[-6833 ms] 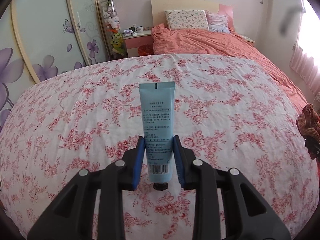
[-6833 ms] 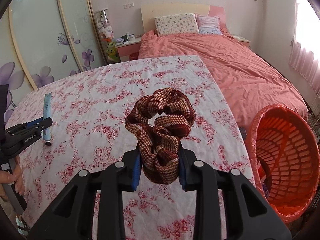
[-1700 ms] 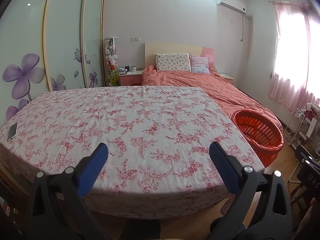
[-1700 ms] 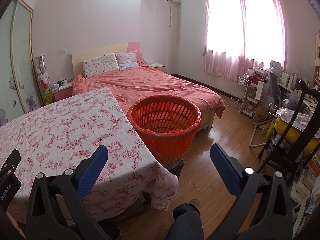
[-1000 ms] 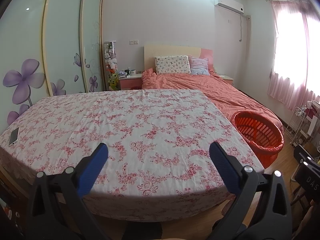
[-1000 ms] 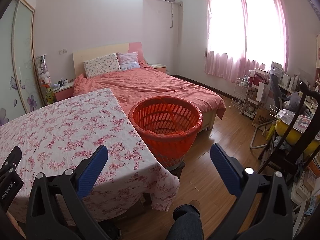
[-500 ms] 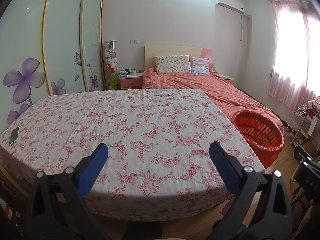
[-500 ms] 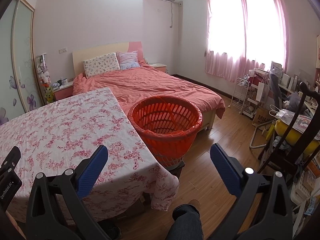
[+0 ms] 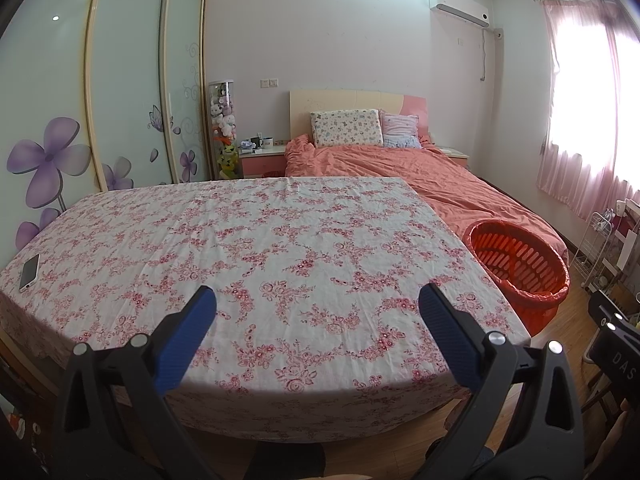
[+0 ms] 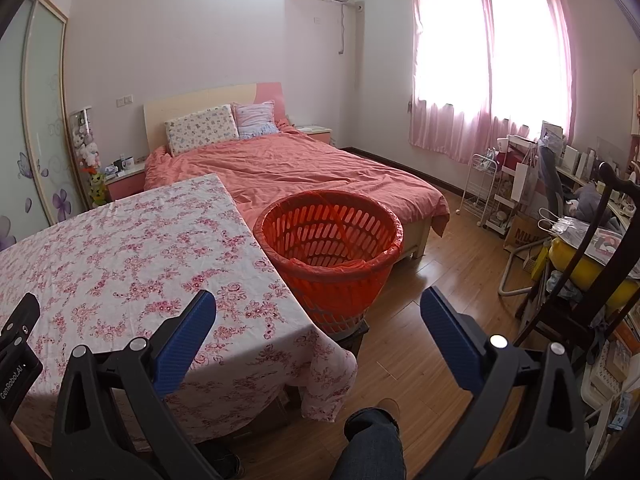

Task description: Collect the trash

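Both tongs, left (image 9: 318, 300) and right (image 10: 318, 304), now released; blue tube and scrunchie gone, presumably in the orange slotted plastic basket (image 10: 332, 240).

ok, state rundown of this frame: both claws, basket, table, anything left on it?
left claw: open, holds nothing
right claw: open, holds nothing
orange basket: upright on a low stand beside the table, lined with an orange bag, contents not visible
table: covered by floral cloth
phone: flat near the table's left edge
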`<state>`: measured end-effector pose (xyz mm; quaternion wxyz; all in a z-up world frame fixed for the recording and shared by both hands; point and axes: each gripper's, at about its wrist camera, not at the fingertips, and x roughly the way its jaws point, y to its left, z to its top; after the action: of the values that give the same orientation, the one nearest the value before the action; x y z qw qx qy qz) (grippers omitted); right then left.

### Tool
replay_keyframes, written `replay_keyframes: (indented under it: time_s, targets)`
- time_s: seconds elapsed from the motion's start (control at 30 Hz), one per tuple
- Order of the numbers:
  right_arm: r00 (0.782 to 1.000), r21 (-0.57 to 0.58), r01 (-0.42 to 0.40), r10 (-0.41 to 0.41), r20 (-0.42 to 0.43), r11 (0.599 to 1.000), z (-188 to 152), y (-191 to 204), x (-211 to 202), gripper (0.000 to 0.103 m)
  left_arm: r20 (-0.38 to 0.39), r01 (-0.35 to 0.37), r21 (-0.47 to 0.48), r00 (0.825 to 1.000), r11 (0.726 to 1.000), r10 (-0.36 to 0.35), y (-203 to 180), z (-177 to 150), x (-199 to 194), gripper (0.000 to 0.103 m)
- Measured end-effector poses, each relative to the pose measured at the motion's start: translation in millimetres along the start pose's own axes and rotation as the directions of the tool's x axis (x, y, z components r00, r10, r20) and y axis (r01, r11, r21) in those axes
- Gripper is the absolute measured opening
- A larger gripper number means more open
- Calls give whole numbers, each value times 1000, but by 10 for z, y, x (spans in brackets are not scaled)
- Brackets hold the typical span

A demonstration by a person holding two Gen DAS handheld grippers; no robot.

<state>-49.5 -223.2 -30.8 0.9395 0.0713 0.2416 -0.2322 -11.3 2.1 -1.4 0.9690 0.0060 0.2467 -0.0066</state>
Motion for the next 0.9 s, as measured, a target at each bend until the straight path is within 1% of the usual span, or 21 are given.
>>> replay_keyframes:
  time_s: [0.9]
  targets:
    - [1000, 0, 0, 0, -2, 1000, -2, -5, 8, 101, -5, -4, 2, 1000, 1000, 4, 10, -33, 8, 99]
